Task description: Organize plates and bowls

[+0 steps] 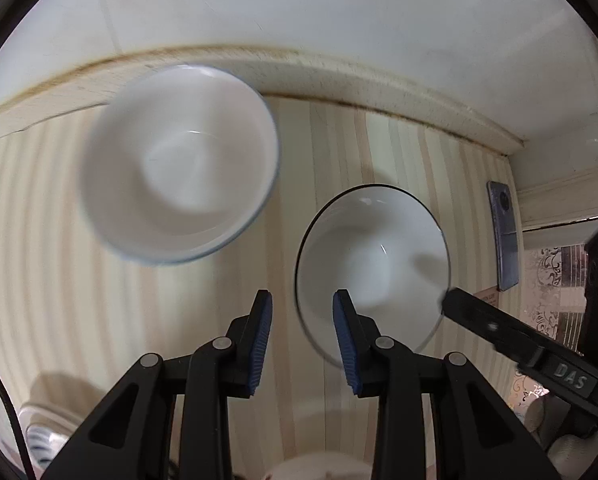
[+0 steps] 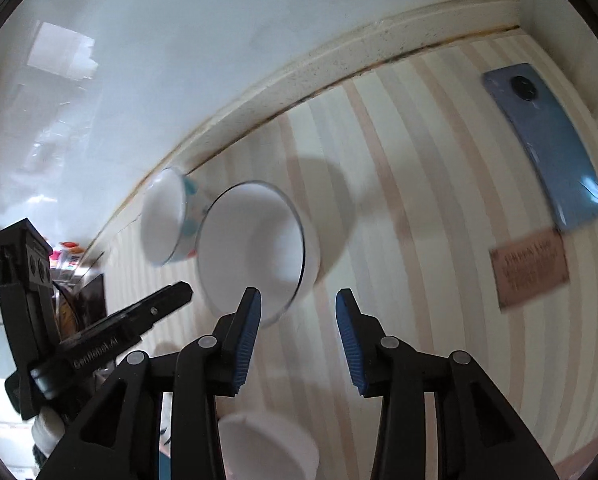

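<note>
Two white bowls stand on a striped table. In the left wrist view a blue-rimmed bowl (image 1: pixel 179 164) is at the back left and a dark-rimmed bowl (image 1: pixel 373 264) is at centre right. My left gripper (image 1: pixel 303 304) is open and empty, with the near rim of the dark-rimmed bowl at its right finger. In the right wrist view the dark-rimmed bowl (image 2: pixel 255 248) sits in front of a bowl with coloured spots (image 2: pixel 167 216). My right gripper (image 2: pixel 299 304) is open and empty, its left finger near the dark-rimmed bowl's rim. The right gripper's finger (image 1: pixel 479 316) reaches the bowl's right rim.
A blue phone (image 2: pixel 547 144) and a brown card (image 2: pixel 529 268) lie on the table to the right. A white wall and a raised ledge (image 1: pixel 339 76) run along the back. Another white dish (image 2: pixel 267 448) shows at the bottom edge. Clutter stands at far left (image 2: pixel 67 260).
</note>
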`<control>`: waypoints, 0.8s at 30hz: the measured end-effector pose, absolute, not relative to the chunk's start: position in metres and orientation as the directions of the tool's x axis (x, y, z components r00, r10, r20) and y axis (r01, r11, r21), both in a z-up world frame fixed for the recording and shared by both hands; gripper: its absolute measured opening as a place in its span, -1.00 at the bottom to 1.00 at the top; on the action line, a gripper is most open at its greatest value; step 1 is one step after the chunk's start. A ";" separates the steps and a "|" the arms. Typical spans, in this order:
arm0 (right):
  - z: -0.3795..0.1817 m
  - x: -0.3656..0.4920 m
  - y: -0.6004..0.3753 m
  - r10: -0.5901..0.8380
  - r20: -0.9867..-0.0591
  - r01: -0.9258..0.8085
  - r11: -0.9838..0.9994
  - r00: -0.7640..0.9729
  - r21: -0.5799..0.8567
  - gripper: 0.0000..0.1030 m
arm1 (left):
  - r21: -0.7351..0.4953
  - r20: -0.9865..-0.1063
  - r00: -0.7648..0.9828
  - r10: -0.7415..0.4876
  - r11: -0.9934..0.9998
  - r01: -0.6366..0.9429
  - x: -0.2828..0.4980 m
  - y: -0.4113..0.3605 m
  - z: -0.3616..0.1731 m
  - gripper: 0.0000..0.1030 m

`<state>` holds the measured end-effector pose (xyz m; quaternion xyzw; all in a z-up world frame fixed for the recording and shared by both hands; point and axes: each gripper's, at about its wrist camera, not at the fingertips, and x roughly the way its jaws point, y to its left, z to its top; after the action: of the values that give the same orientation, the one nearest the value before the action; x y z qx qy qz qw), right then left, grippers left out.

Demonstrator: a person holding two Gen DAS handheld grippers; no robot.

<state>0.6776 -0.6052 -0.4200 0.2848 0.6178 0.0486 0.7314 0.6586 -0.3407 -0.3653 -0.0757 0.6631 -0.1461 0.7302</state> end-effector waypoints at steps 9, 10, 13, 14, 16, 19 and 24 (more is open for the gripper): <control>-0.455 0.704 -0.588 0.356 -0.917 0.260 0.882 0.179 0.394 -0.73 | -0.303 -0.944 0.093 -0.317 0.943 0.140 0.662 -0.347 -0.371 -0.58; -0.454 0.704 -0.586 0.347 -0.921 0.252 0.888 0.179 0.384 -0.73 | -0.296 -0.945 0.096 -0.311 0.944 0.142 0.661 -0.347 -0.370 -0.58; -0.454 0.705 -0.580 0.337 -0.926 0.238 0.898 0.172 0.371 -0.73 | -0.282 -0.948 0.108 -0.300 0.947 0.153 0.657 -0.347 -0.363 -0.58; -0.453 0.704 -0.578 0.334 -0.927 0.235 0.900 0.169 0.367 -0.73 | -0.280 -0.947 0.113 -0.300 0.947 0.159 0.655 -0.346 -0.360 -0.58; -0.448 0.700 -0.574 0.332 -0.927 0.230 0.902 0.174 0.366 -0.73 | -0.280 -0.945 0.124 -0.302 0.945 0.168 0.651 -0.346 -0.352 -0.58; -0.433 0.690 -0.569 0.330 -0.925 0.216 0.905 0.189 0.367 -0.73 | -0.285 -0.940 0.140 -0.313 0.940 0.190 0.641 -0.342 -0.337 -0.58; -0.404 0.666 -0.563 0.327 -0.919 0.207 0.905 0.220 0.371 -0.73 | -0.304 -0.929 0.151 -0.339 0.928 0.214 0.616 -0.333 -0.310 -0.58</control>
<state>0.6659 -0.5630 -0.4040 0.2142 0.6232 0.0399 0.7511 0.6155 -0.3331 -0.3097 -0.0497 0.6255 -0.1825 0.7570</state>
